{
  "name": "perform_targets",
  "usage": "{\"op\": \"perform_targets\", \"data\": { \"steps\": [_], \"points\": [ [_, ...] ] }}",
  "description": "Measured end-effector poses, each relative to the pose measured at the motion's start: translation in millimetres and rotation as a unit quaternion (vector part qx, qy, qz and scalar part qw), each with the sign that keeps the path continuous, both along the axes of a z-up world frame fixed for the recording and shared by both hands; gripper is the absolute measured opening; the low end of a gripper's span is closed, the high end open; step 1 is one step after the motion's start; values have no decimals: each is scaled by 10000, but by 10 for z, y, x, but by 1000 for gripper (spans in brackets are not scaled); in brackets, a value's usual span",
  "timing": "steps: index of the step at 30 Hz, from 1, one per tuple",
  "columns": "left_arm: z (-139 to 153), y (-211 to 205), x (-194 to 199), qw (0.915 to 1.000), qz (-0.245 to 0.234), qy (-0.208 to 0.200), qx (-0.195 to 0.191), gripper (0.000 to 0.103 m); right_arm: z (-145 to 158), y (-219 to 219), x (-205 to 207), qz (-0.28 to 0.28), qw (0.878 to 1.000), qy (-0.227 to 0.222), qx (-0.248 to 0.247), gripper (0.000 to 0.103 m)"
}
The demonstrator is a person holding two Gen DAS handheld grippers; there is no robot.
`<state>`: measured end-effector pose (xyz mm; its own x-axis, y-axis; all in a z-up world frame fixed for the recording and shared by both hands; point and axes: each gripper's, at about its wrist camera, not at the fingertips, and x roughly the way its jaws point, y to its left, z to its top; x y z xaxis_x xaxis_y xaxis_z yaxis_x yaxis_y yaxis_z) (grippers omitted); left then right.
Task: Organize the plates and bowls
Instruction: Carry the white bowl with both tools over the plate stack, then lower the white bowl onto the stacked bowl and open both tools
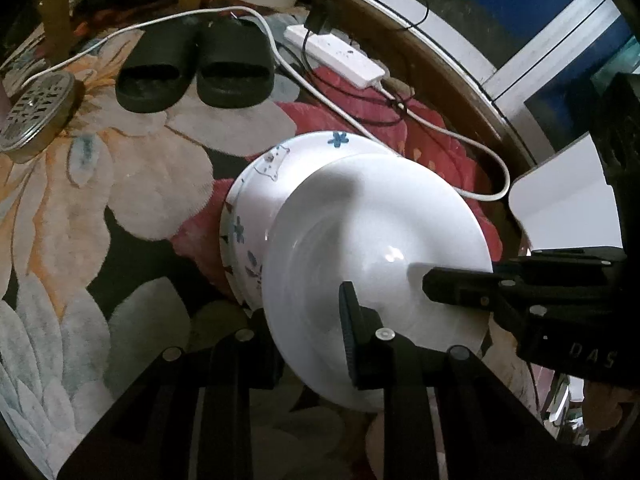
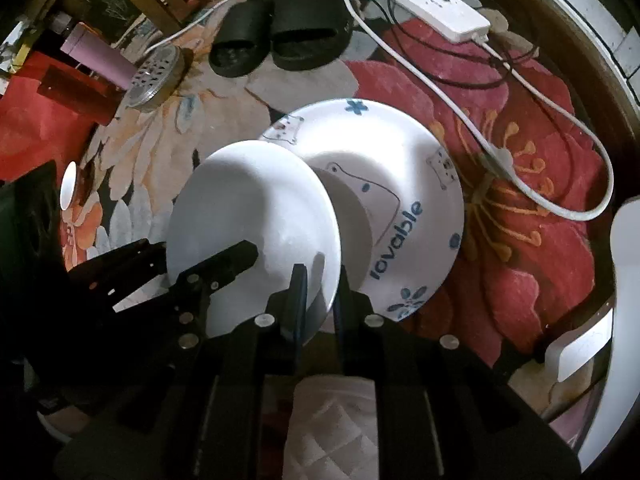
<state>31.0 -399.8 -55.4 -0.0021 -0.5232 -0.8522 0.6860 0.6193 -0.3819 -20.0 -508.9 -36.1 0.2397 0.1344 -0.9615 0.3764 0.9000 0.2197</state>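
Observation:
Both grippers hold one plain white plate [image 1: 372,240] tilted over the floral rug. My left gripper [image 1: 308,336] is shut on its near rim, one finger [image 1: 352,320] inside the dish and the other under it. From the right, my right gripper [image 1: 440,284] clamps the opposite rim. In the right wrist view the right gripper [image 2: 322,296] pinches the white plate [image 2: 248,208] edge, and the left gripper [image 2: 236,258] bites it from the left. Behind it sits a white plate with blue flowers, bears and "lovable" [image 2: 404,184], also seen as the patterned plate [image 1: 256,192]. Whether the two plates touch is unclear.
Black slippers [image 1: 192,68], a white power strip [image 1: 340,54] and its looping white cable [image 2: 560,208] lie on the rug beyond. A perforated round metal lid [image 1: 36,112] sits left, a purple bottle [image 2: 96,54] nearby. White objects [image 2: 624,280] stand at the right.

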Motion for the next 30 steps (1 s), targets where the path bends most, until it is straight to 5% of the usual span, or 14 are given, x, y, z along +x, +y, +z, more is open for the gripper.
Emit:
{"op": "perform_targets", "data": {
  "steps": [21,24,26,28,30],
  "points": [
    [-7,57,102,9993,133,306,-150,27,-176,-208,-33,-491,9978,134,428,11],
    [42,89,129,9980,147,446,-422,48,-175,-203,-23,-496,9978,134,413,11],
    [113,111,127,9981,219,298,-486,82,-173,-197,-15,-485,9979,140,412,11],
    [167,165,154,9974,338,213,-595,96,-163,-192,-4,-457,9983,131,342,12],
    [189,234,212,9959,461,276,-730,96,-145,-174,-1,-426,9988,112,201,12]
  ]
}}
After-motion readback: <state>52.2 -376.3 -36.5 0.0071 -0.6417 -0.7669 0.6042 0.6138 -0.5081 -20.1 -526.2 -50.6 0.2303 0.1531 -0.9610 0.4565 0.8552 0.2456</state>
